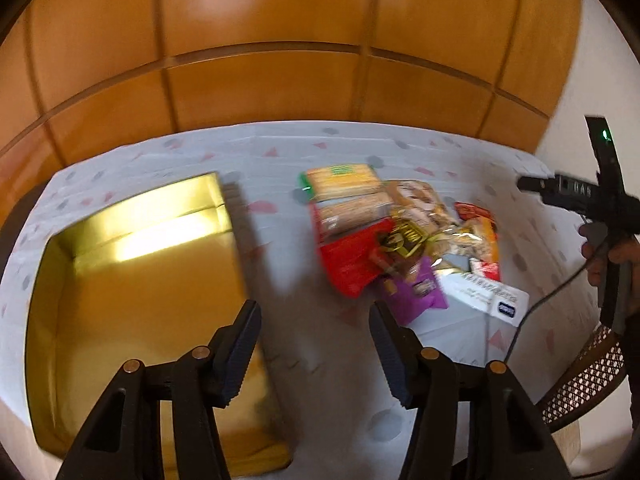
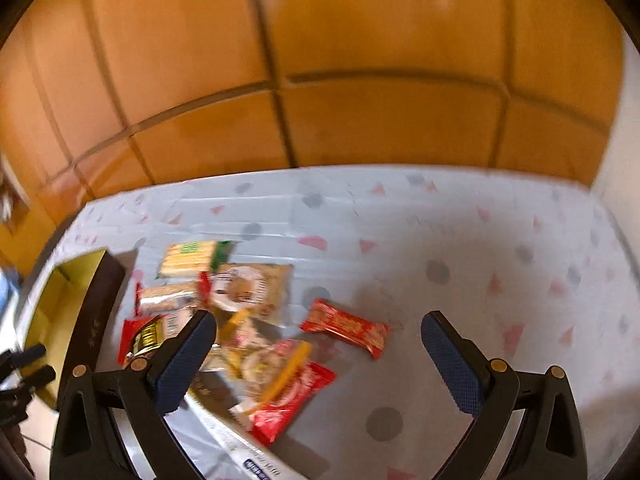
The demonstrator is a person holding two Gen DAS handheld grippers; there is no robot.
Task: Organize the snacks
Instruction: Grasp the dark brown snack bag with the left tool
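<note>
A heap of snack packets (image 1: pixel 400 236) lies on the tablecloth to the right of an open gold box (image 1: pixel 120 280). In the heap are a yellow cracker pack (image 1: pixel 344 180), a red packet (image 1: pixel 352 260), a purple packet (image 1: pixel 412 292) and a white carton (image 1: pixel 484 296). My left gripper (image 1: pixel 314 306) hangs open over bare cloth between box and heap, holding nothing. My right gripper (image 2: pixel 317 318) stands wide open above the heap's right side. A red wrapped bar (image 2: pixel 346 328) lies on the cloth beyond its fingers, untouched. The gold box (image 2: pixel 68 300) shows at the left.
The table wears a white cloth (image 2: pixel 500 248) with pink triangles and grey dots. A wooden panelled wall (image 1: pixel 260 80) runs behind it. A wicker chair (image 1: pixel 588 380) stands at the right edge, and a hand (image 1: pixel 600 248) holds the right gripper there, with a cable trailing from it.
</note>
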